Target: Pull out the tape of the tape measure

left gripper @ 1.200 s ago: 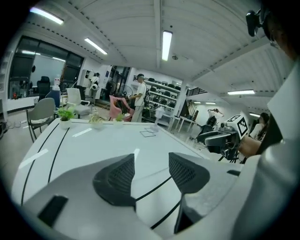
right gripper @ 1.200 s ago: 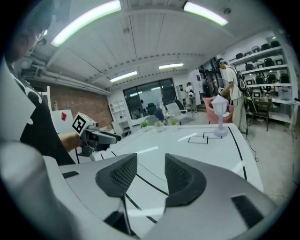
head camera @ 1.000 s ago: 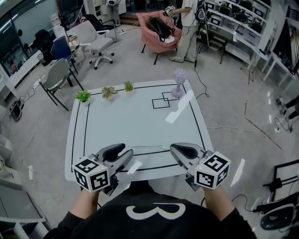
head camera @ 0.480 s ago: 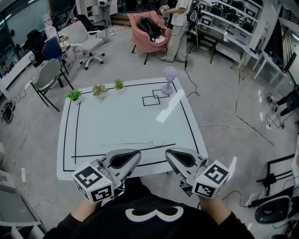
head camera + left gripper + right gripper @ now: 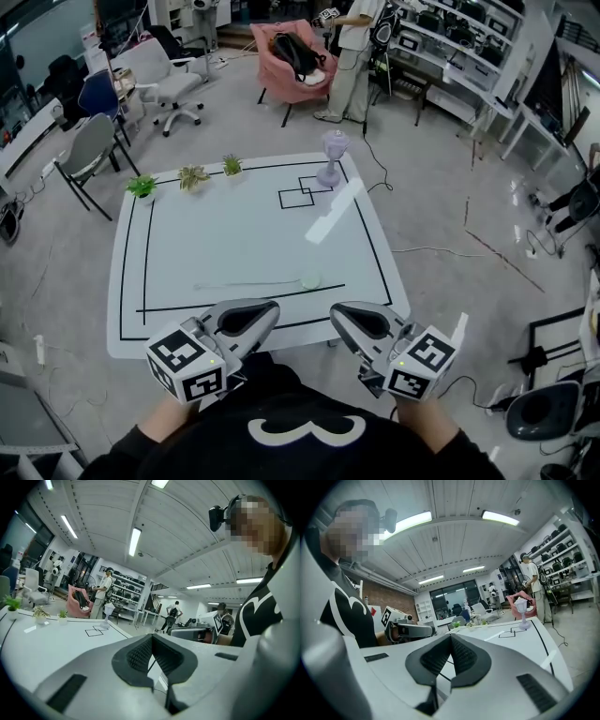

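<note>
The tape measure (image 5: 310,280) is a small pale green round case lying on the white table (image 5: 234,234) near its front. Its thin tape (image 5: 246,284) runs out flat to the left along the table. My left gripper (image 5: 273,309) hovers at the table's front edge, close to my body, shut with nothing in it. My right gripper (image 5: 335,312) hangs beside it, also shut and empty. Both are short of the case and apart from it. The left gripper view shows its pads (image 5: 152,639) pressed together, and the right gripper view shows the same (image 5: 451,639).
Three small potted plants (image 5: 192,176) stand along the far left edge, a lilac goblet-shaped object (image 5: 331,155) at the far right. Black lines (image 5: 298,195) mark the tabletop. Behind the table are office chairs (image 5: 89,150), a pink armchair (image 5: 291,56) and a standing person (image 5: 356,47).
Both grippers have drawn back from over the table's front edge toward my body. The left jaws have closed. The case and tape now lie in plain sight on the table.
</note>
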The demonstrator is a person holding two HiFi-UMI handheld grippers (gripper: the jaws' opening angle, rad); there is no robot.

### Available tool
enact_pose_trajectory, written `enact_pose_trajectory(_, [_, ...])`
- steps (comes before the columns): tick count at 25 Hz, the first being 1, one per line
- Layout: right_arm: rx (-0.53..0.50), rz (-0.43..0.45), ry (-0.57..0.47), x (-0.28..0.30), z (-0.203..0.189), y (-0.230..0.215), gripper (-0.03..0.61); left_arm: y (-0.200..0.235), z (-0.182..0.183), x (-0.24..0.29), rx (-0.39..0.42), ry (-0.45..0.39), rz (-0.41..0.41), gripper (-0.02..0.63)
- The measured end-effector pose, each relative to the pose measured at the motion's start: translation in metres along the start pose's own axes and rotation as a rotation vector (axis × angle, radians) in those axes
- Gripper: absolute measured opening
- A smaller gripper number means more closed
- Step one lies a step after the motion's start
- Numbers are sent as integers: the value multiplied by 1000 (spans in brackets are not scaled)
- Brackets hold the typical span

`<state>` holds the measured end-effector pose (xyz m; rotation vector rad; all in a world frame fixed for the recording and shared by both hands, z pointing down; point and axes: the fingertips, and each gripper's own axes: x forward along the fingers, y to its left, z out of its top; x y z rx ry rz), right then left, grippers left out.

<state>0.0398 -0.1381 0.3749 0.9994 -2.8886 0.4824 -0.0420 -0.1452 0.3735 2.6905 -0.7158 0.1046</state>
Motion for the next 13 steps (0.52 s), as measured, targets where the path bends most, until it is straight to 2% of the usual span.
enact_pose_trajectory(3, [-11, -12, 14, 0, -2, -3, 3, 8, -9, 3, -15, 30, 24, 6])
enact_pose_trajectory(6, [-33, -28, 30, -1, -3, -5, 3, 8, -11, 5, -31, 32, 14, 7])
enact_pose_trajectory(13, [-63, -57, 55, 0, -1, -12, 3, 9, -12, 12, -16, 44, 6, 6])
